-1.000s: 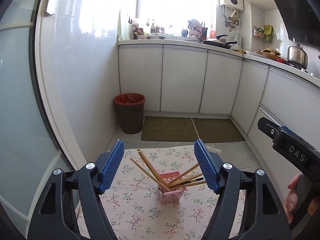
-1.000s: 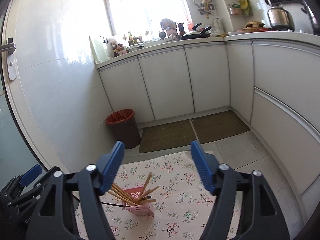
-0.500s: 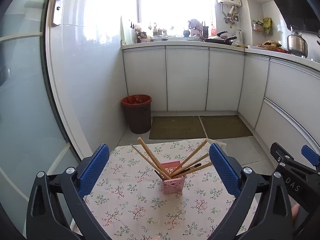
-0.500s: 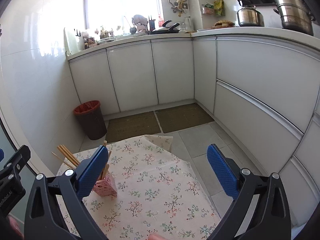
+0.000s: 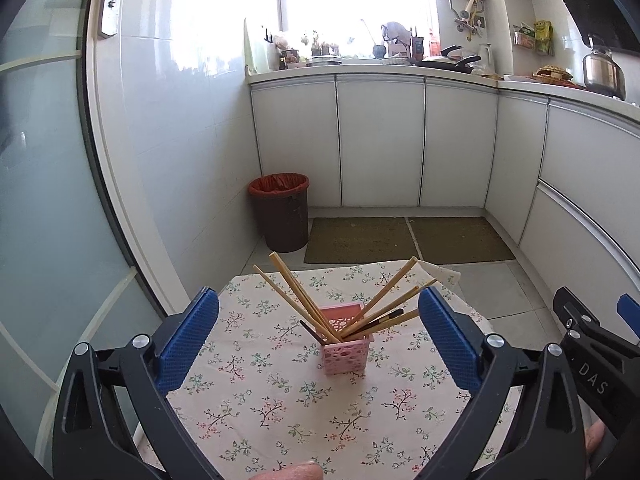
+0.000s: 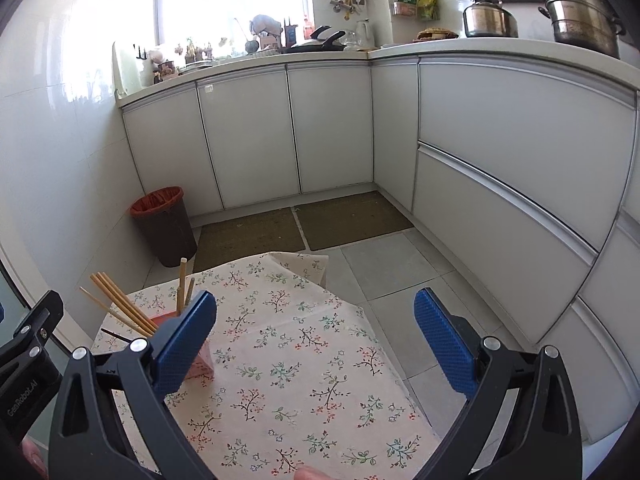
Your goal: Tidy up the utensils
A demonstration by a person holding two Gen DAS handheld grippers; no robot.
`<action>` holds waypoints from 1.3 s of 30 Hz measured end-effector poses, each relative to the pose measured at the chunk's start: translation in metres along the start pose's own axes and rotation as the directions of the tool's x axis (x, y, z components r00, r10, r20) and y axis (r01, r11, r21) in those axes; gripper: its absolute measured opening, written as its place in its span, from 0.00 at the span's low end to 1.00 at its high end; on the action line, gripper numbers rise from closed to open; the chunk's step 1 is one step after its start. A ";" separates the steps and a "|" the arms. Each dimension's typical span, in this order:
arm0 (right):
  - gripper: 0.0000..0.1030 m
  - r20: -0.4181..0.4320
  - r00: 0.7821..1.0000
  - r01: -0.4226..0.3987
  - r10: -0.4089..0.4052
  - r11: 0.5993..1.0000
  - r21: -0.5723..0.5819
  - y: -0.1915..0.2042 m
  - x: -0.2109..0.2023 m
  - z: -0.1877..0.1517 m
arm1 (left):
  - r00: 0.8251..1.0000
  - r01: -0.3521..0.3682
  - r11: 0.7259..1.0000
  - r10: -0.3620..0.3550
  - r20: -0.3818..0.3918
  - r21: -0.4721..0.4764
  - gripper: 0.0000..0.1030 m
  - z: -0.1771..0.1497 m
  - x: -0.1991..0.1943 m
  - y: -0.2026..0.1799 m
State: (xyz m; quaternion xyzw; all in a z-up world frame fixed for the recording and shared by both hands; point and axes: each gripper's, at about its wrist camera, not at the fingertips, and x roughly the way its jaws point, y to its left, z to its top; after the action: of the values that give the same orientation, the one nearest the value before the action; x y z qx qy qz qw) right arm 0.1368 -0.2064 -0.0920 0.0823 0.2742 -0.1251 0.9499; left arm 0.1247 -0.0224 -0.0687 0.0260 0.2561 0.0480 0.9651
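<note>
Nearest the cameras, the left claw (image 5: 318, 334) and the right claw (image 6: 316, 334) both stand with jaws fully apart, having just been opening, and nothing is between the pads of either; neither touches any item. The right claw shows also at the right edge of the left view, and the left claw at the left edge of the right view, so both sit side by side above the near edge of the desk (image 5: 280, 412). The desk carries a flowered cloth, and no loose utensil is visible on it in either view. Toward the middle of the desk stands the pink holder (image 5: 346, 338), upright, partly hidden behind the right claw's left pad in the right view. All chopsticks (image 5: 304, 300) in sight are in the holder, fanned out to both sides and leaning on its rim; one darker stick lies lower among them. Judgement: the gathering step appears complete, since nothing remains outside the holder; what may be left is only straightening the spread bundle, or nothing at all. Beyond the desk, a bin (image 5: 280, 212) and two mats (image 5: 404, 238) lie on the floor before the cabinets.
</note>
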 end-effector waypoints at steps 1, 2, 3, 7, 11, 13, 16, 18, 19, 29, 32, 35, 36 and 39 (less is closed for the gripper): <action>0.94 0.002 1.000 0.001 -0.001 1.000 -0.004 0.001 -0.001 0.000 | 1.000 -0.001 1.000 0.001 -0.003 -0.001 0.93 0.000 0.001 0.000; 0.94 0.003 1.000 0.002 -0.002 1.000 -0.010 0.002 -0.002 -0.001 | 1.000 -0.006 1.000 0.006 -0.003 -0.001 0.93 0.000 0.001 0.000; 0.94 0.006 1.000 0.002 -0.002 1.000 -0.017 0.003 -0.003 -0.001 | 1.000 -0.011 1.000 0.011 -0.001 0.000 0.93 -0.001 0.001 0.000; 0.94 0.012 1.000 0.003 -0.002 1.000 -0.027 0.004 -0.005 -0.001 | 1.000 -0.016 1.000 0.016 0.003 -0.005 0.93 -0.001 -0.001 0.001; 0.94 0.003 1.000 -0.001 0.002 1.000 -0.023 0.005 -0.004 -0.003 | 1.000 -0.017 1.000 0.017 0.005 -0.001 0.93 0.000 -0.003 0.002; 0.94 0.005 1.000 -0.002 0.002 1.000 -0.023 0.005 -0.004 -0.003 | 1.000 -0.016 1.000 0.016 0.006 -0.002 0.93 0.000 -0.003 0.003; 0.94 0.009 1.000 -0.003 0.003 1.000 -0.022 0.005 -0.004 -0.003 | 1.000 -0.017 1.000 0.017 0.006 -0.002 0.93 -0.001 -0.003 0.003; 0.94 0.007 1.000 -0.004 0.004 1.000 -0.020 0.004 -0.004 -0.003 | 1.000 -0.014 1.000 0.014 0.006 -0.005 0.93 -0.001 -0.004 0.003; 0.94 0.007 1.000 -0.004 0.005 1.000 -0.020 0.004 -0.004 -0.004 | 1.000 -0.011 1.000 0.011 0.006 -0.007 0.93 -0.001 -0.004 0.004; 0.94 0.010 1.000 0.001 -0.001 1.000 -0.019 0.003 -0.003 -0.004 | 1.000 -0.015 1.000 0.016 0.007 -0.009 0.93 -0.001 -0.004 0.006; 0.94 0.008 1.000 -0.001 0.001 1.000 -0.018 0.002 -0.004 -0.004 | 1.000 -0.015 1.000 0.015 0.007 -0.007 0.93 -0.001 -0.003 0.007; 0.94 0.005 1.000 -0.002 0.002 1.000 -0.019 0.002 -0.003 -0.003 | 1.000 -0.016 1.000 0.016 0.005 -0.007 0.93 -0.001 -0.004 0.007; 0.94 0.002 1.000 -0.004 0.004 1.000 -0.017 0.002 -0.003 -0.003 | 1.000 -0.016 1.000 0.016 0.005 -0.008 0.93 -0.001 -0.004 0.007; 0.94 0.002 1.000 -0.002 0.002 1.000 -0.017 0.003 -0.002 -0.003 | 1.000 -0.016 1.000 0.016 0.003 -0.007 0.93 -0.001 -0.002 0.007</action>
State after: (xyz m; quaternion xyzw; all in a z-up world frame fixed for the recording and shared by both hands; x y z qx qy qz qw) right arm 0.1340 -0.2024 -0.0931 0.0744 0.2744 -0.1219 0.9509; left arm 0.1217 -0.0152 -0.0679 0.0249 0.2540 0.0567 0.9652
